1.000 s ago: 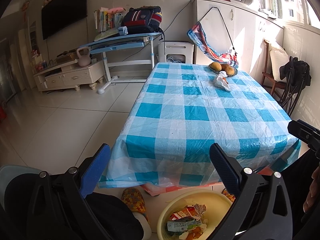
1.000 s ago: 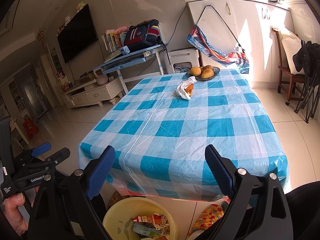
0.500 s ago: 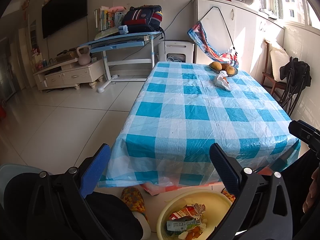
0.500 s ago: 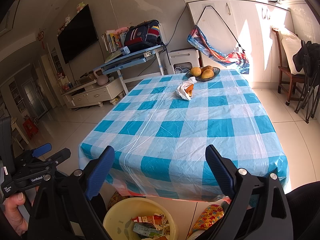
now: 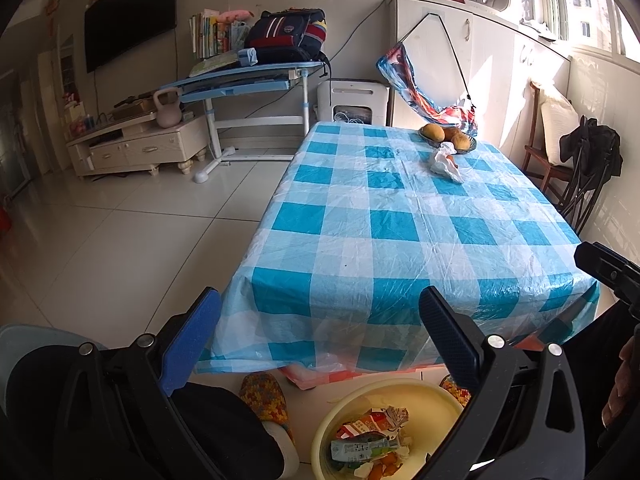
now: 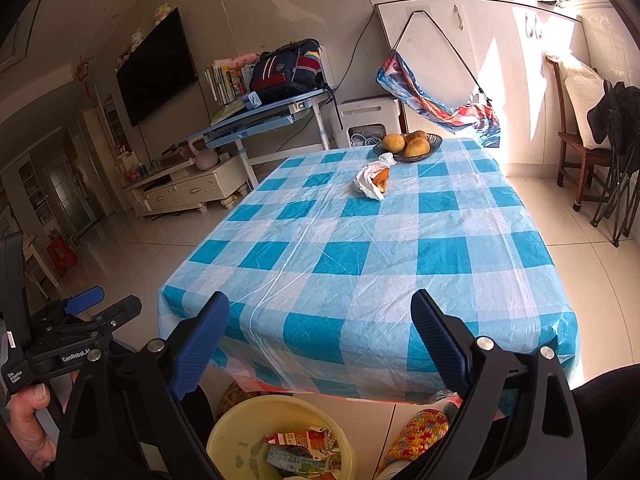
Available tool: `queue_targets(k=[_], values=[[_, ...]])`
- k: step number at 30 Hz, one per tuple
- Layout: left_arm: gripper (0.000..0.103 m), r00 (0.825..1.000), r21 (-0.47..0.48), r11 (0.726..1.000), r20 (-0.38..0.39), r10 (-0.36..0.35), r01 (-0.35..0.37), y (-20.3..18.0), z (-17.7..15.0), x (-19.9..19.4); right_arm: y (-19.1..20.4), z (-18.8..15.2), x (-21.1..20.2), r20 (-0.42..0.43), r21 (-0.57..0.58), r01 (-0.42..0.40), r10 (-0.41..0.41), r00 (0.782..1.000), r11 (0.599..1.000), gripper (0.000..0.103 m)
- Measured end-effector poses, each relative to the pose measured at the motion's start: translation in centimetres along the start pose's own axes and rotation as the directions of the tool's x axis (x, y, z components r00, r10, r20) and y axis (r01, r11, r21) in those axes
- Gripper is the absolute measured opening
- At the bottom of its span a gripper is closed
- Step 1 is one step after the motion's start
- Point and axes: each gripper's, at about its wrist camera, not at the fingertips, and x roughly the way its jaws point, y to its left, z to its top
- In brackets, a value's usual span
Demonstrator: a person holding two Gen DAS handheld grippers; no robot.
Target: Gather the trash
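A crumpled white plastic bag with orange peel [image 5: 445, 161] lies on the far part of the blue checked table [image 5: 400, 216], next to a fruit bowl; it also shows in the right wrist view [image 6: 373, 181]. A yellow basin [image 5: 420, 396] holding crushed cartons and scraps stands on the floor below the table's near edge, also in the right wrist view [image 6: 240, 420]. My left gripper [image 5: 320, 336] is open and empty, held above the basin short of the table edge. My right gripper [image 6: 320, 340] is open and empty, likewise short of the near edge.
A dark bowl of mangoes [image 6: 408, 145] sits at the table's far end. A wooden chair with dark clothes [image 5: 576, 152] stands at the right. A blue desk with a backpack [image 5: 256, 76] and a TV cabinet stand at the left. Knitted slippers [image 5: 264, 400] flank the basin.
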Motion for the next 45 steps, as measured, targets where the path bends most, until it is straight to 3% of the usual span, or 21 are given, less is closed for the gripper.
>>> queue_targets(k=[16, 23, 29, 38, 45], values=[[0.096, 1.0, 0.006, 1.0, -0.012, -0.004, 0.005, -1.0, 0.2, 0.1, 0.3, 0.6, -0.1, 0.0, 0.007, -0.019, 0.019, 1.0, 1.0, 0.088], [0.096, 0.999, 0.032, 0.999, -0.032, -0.018, 0.019, -1.8, 1.4, 0.4, -0.1, 2.7, 1.5, -0.029, 0.0, -0.022, 0.022, 0.999, 1.0, 0.088], [0.096, 0.997, 0.054, 0.998, -0.075, -0.035, 0.039, -2.4, 3.3, 3.0, -2.3, 6.2, 6.0, -0.07, 0.037, -0.006, 0.009, 0.997, 0.999, 0.087], [0.096, 0.993, 0.057, 0.995, -0.093, -0.073, 0.078, -4.3, 7.7, 8.0, -5.6, 11.3, 16.1, -0.161, 0.041, 0.03, -0.023, 0.987, 0.999, 0.069], [0.096, 0.99, 0.042, 0.994, -0.109, -0.094, 0.099, -4.9, 10.6, 11.7, -8.5, 13.7, 22.0, -0.195, 0.053, 0.11, -0.098, 0.976, 0.993, 0.054]])
